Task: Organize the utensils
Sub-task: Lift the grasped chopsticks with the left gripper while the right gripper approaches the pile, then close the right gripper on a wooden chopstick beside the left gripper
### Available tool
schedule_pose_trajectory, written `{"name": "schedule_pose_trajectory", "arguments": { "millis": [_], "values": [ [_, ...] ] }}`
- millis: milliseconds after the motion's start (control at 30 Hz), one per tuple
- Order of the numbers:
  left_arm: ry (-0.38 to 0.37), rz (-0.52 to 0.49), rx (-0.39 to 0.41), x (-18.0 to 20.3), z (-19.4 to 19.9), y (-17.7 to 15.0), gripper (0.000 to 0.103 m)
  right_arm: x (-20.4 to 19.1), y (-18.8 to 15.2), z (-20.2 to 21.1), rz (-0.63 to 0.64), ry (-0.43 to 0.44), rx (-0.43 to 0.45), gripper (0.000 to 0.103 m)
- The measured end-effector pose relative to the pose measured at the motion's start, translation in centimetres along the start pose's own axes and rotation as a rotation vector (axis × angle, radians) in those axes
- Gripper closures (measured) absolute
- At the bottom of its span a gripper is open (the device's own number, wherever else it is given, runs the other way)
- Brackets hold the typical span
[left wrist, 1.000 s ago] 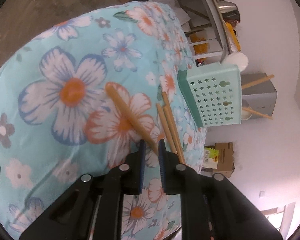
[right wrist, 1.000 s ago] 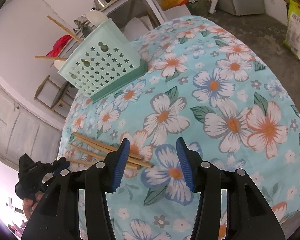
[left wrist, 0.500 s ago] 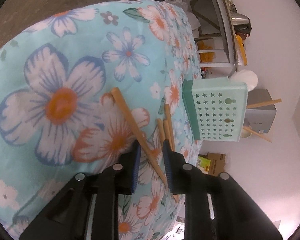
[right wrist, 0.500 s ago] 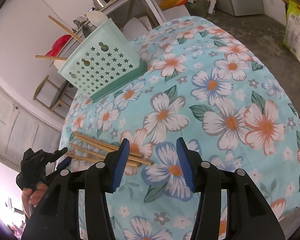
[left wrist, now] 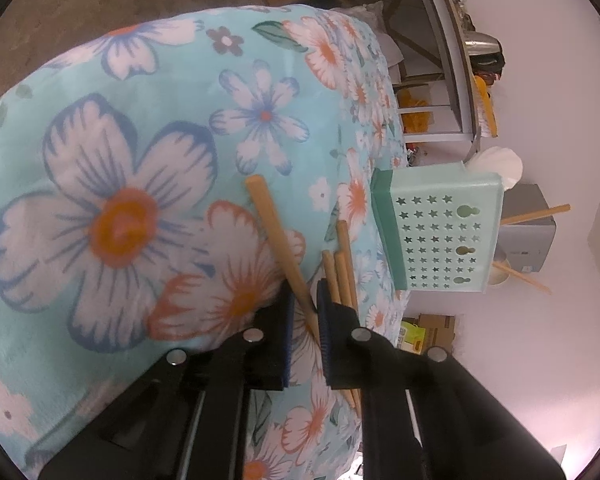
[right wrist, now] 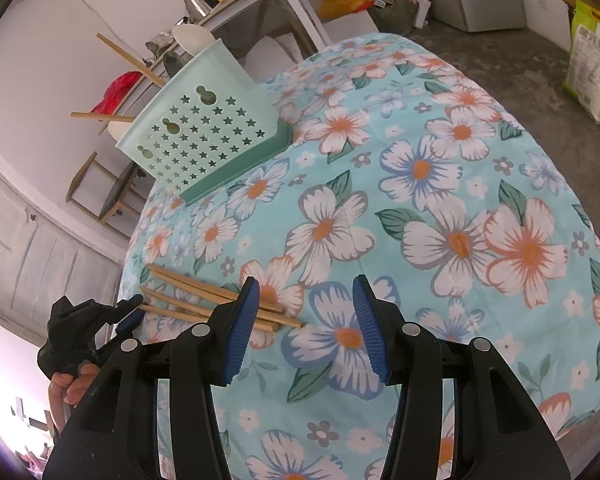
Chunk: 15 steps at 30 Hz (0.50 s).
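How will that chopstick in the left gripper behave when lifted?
Probably stiff and light: the chopstick looks like thin wood. The left gripper, just closing, holds it near one end, so it may pivot or droop. The smooth, narrow shaft could slip between the pads.

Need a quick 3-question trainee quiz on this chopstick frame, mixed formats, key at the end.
1. True or false: the right tool stands open over the floral cloth with nothing between its pads.
2. What does the left tool have between its pads: (a) spoon, (b) chopstick, (c) nothing?
3. Fill in: the mint utensil holder has ____-shaped holes.

Key: 1 true; 2 (b), a chopstick, the tool having just closed on it; 3 star.
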State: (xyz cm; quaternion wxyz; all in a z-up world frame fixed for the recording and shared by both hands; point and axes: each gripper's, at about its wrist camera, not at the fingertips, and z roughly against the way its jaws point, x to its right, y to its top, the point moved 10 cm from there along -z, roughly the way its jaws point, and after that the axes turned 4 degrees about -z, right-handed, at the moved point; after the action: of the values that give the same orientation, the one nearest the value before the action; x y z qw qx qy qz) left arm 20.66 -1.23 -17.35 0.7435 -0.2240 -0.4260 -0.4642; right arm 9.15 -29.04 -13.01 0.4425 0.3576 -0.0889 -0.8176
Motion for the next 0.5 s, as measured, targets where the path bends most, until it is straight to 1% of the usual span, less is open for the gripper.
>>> {"name": "schedule_pose_trajectory", "arguments": {
  "millis": [133, 267, 367, 433, 467, 500],
  "values": [
    [0.003, -0.046, -0.008, 0.3, 0.3, -0.1, 0.093, -0.4, 0.1, 0.4, 0.008, 0.006, 0.005, 0.056],
    [0.029, -0.105, -0.032, 0.7, 0.6, -0.4, 0.092, -2.8, 0.6, 0.7, 0.08, 0.046, 0.019, 0.057],
    [0.054, -0.15, -0.056, 0.8, 1.0, -0.7, 0.091, -6.3, 0.6, 0.5, 0.193, 0.116, -0.001, 0.057],
    [0.065, -0.174, -0.069, 0.7, 1.5, -1.0, 0.091, -8.9, 0.1, -0.2, 0.269, 0.181, -0.044, 0.058],
    [0.067, -0.181, -0.074, 0.7, 1.7, -1.1, 0.091, -10.6, -0.4, -1.0, 0.331, 0.212, -0.081, 0.059],
    [0.067, -0.185, -0.077, 0.7, 1.8, -1.3, 0.091, -11.8, -0.9, -1.6, 0.376, 0.23, -0.107, 0.061]
  ]
}}
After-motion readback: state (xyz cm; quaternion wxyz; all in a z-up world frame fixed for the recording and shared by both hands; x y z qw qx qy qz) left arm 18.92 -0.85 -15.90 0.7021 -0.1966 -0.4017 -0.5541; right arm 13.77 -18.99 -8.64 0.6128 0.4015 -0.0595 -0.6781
